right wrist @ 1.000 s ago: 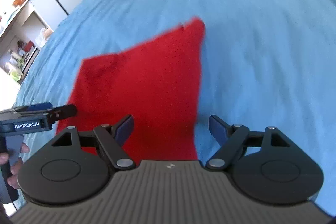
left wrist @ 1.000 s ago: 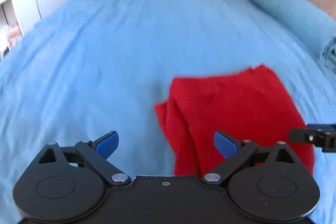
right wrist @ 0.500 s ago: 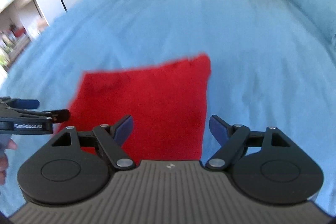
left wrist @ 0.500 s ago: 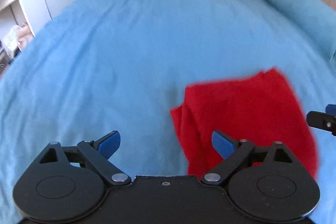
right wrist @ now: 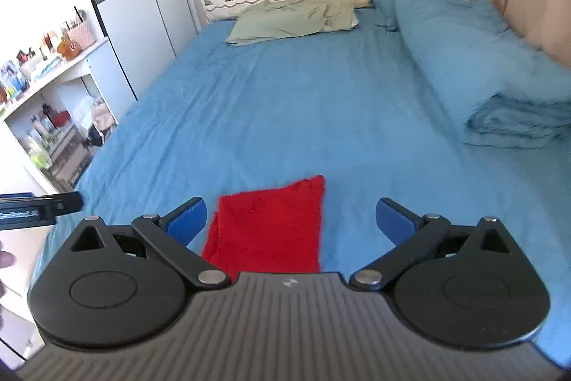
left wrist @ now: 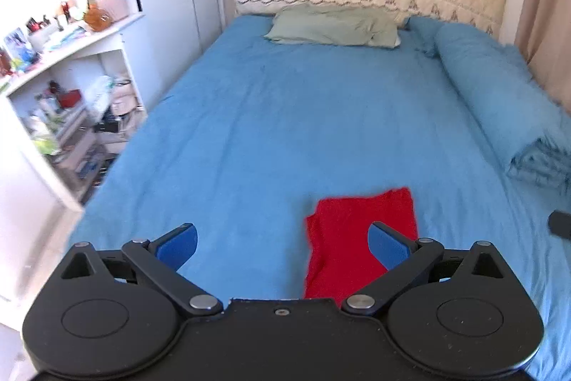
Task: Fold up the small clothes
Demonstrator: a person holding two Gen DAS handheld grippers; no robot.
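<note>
The big bed (left wrist: 321, 116) with its blue sheet fills the space in front of both tongs. Far ahead, at the head of the bed, lies a flat green pillow (left wrist: 335, 29). A rolled blue blanket (right wrist: 474, 59) runs along the side, out past the right tongs.

Close in front of the tongs lies the red cloth (right wrist: 271, 231), a small piece of clothing. It rests flat on the sheet in a neat, long shape, so it looks folded at least once already. From the left tongs (left wrist: 282, 245) it sits ahead and a bit toward their right finger. From the right tongs (right wrist: 291, 220) it sits ahead, between the middle and their left finger. Neither pair touches it; both look to be held up above the bed.

Both tongs are wide apart and hold nothing.

The cloth looks soft, thin and very light. It will bend and flop, not stay stiff. It will not break. It may slide on the smooth sheet and the layers may slip apart when lifted.

A good place to pinch is a corner or an edge, catching all the layers at once. The far corners look easiest to see. On the cloth's left edge the layers bunch a little, so that side needs a careful grab.
</note>
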